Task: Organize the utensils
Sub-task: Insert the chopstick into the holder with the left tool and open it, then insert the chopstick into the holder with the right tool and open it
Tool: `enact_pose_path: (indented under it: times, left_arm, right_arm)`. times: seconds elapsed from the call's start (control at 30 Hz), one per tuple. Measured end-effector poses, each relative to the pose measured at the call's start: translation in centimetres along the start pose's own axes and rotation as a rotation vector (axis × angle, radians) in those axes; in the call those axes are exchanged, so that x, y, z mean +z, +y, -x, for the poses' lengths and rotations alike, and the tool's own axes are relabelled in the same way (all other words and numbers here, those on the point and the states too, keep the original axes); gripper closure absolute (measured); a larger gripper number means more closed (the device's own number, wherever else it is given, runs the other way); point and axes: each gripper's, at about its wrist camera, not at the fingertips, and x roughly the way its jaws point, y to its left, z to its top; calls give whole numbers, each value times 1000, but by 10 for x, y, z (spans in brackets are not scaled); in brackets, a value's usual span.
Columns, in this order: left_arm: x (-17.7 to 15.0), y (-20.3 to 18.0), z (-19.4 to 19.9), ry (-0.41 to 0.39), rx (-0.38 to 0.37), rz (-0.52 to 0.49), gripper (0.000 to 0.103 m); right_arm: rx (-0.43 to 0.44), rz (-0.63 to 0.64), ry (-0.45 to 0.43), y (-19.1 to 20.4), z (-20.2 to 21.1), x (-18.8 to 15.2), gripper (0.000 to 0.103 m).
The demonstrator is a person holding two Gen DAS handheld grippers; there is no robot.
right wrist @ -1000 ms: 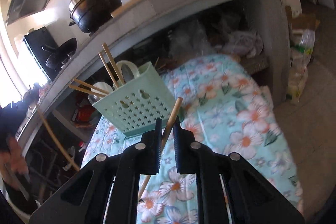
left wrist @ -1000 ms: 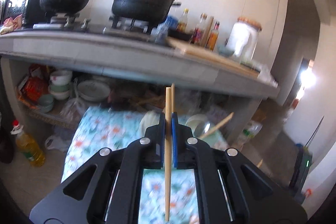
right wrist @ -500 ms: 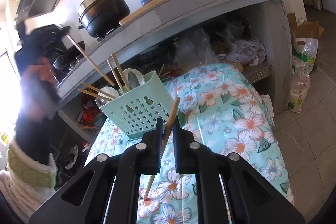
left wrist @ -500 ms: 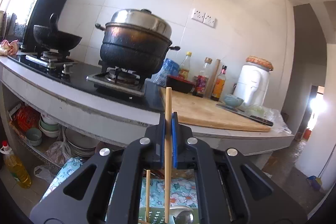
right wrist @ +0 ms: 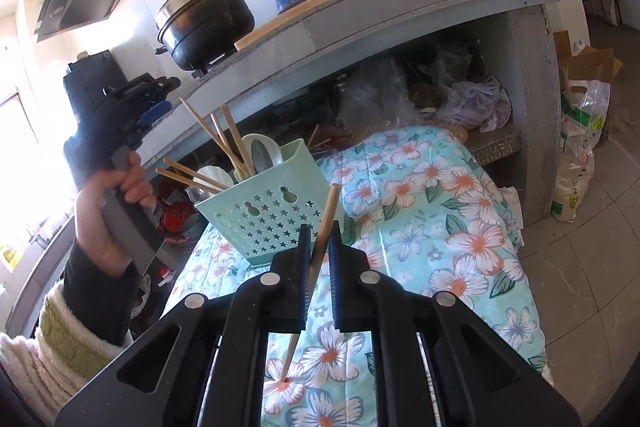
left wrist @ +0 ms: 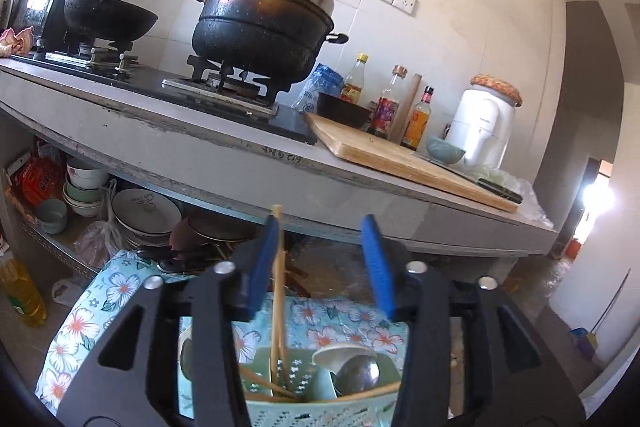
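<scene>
A pale green utensil basket [right wrist: 276,211], its front wall pierced with star holes, stands on a flowered cloth [right wrist: 452,227] at the centre of the right wrist view. It already holds several wooden chopsticks and two spoons [right wrist: 262,151]. In the left wrist view the same basket sits at the bottom centre, seen from above.

The left gripper [left wrist: 324,263] hovers over the basket. Its blue-padded jaws have just been opening and now stand well apart; a chopstick [left wrist: 277,291] stands between them, against the left pad, its lower end down in the basket. It looks released.

The right gripper [right wrist: 320,247], at lower centre of its view, is clamped on a second chopstick [right wrist: 320,259], which slants up to the right across the basket's front.

Chopsticks are light, stiff and smooth; a grip near the middle should keep one from pivoting, and the jaws must stay tight or it may slip.

Behind the basket runs a grey counter [left wrist: 248,155] with a black pot [left wrist: 264,31] on a stove and bottles on it. The sticks fanning out of the basket could block the next one going in.
</scene>
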Motion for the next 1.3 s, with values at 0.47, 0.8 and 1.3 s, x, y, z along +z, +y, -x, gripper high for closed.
enact_pose_path:
  times: [0.47, 0.8, 1.3]
  left_arm:
    - [-47, 33, 100, 223, 20, -65, 21]
    - [-121, 83, 135, 424, 122, 45, 21]
    - [-130, 106, 161, 421, 230, 48, 17]
  right_arm:
    - [71, 235, -233, 74, 46, 75, 97]
    - [153, 433, -323, 164, 4, 143, 97]
    - [-31, 512, -122, 160, -116, 114, 93]
